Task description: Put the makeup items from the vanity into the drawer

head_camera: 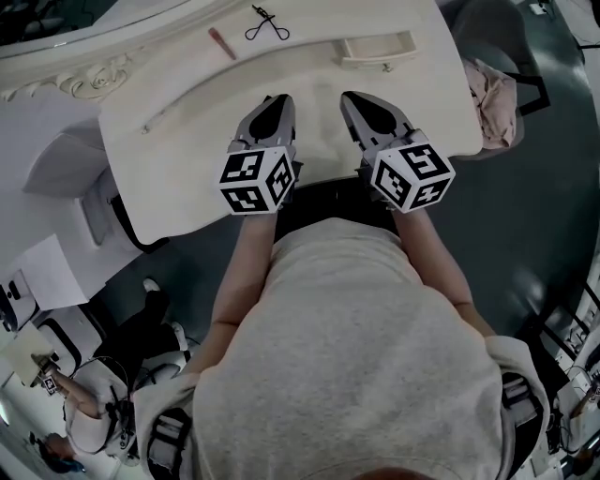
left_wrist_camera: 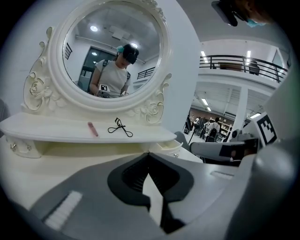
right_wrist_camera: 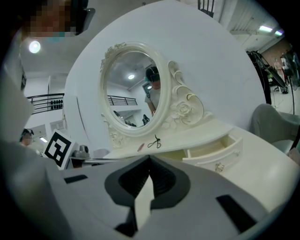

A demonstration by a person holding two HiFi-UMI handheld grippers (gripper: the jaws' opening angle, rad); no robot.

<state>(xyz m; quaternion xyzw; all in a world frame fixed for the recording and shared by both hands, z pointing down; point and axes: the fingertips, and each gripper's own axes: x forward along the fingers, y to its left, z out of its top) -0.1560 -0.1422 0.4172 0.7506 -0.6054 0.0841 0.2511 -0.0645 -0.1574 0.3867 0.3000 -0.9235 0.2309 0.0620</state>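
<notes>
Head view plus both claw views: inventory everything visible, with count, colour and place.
vanity table: one, cream, in front of the person
mirror: one, oval, ornate cream frame, at the vanity's back
shelf: one, cream, below the mirror
pink stick: one, pink, on the shelf
eyelash curler: one, black, on the shelf, right of the pink stick
drawer: one, cream, pulled open, under the shelf's right end
cloth: one, pale pink, beside the vanity's right edge
left claw: grey, shut, empty, over the tabletop
right claw: grey, shut, empty, over the tabletop
</notes>
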